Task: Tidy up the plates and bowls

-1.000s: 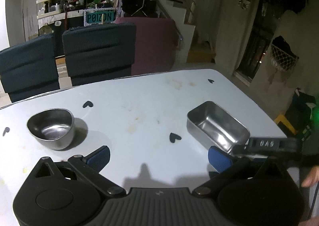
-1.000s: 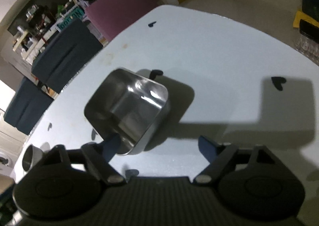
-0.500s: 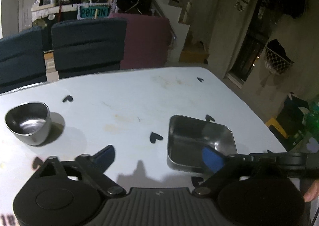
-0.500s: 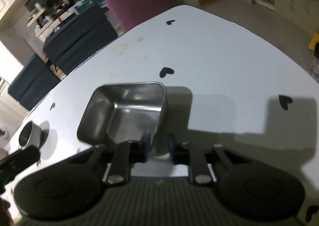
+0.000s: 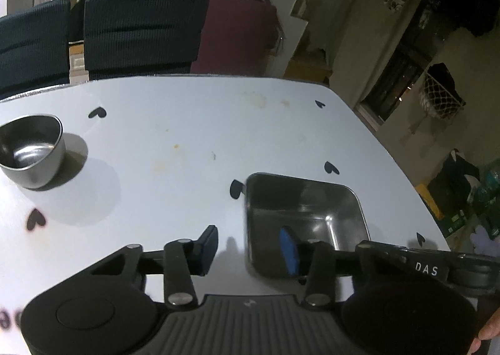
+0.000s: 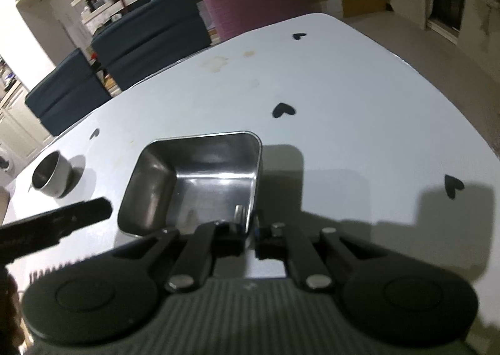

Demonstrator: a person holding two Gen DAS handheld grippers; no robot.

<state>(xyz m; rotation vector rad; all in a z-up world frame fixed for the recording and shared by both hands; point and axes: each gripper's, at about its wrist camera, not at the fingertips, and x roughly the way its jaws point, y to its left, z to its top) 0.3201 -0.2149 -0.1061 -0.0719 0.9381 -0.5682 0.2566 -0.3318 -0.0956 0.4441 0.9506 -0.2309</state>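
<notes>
A rectangular steel pan [image 5: 303,223] [image 6: 200,180] rests flat on the white table [image 5: 187,123]. My right gripper [image 6: 250,226] is shut on the pan's near right wall, one finger inside and one outside. Its black body [image 5: 406,261] shows in the left wrist view at the pan's near edge. My left gripper [image 5: 248,236] straddles the pan's left wall: the blue pad [image 5: 289,250] is inside, the other finger [image 5: 207,245] outside. Its jaws are closing and do not touch the wall. A round steel bowl [image 5: 29,151] [image 6: 51,178] stands apart at the far left.
Black heart stickers [image 5: 97,112] dot the table. Two dark blue chairs [image 5: 140,32] and a maroon chair [image 5: 237,36] line the far edge. The table's right edge [image 5: 390,154] drops to a cluttered floor. A person's hand [image 5: 487,336] shows at the bottom right.
The right gripper's jaws closed on the pan's wall, and the pan went from tilted to flat. The left gripper shifted right to the pan, and its jaws narrowed around the left wall.
</notes>
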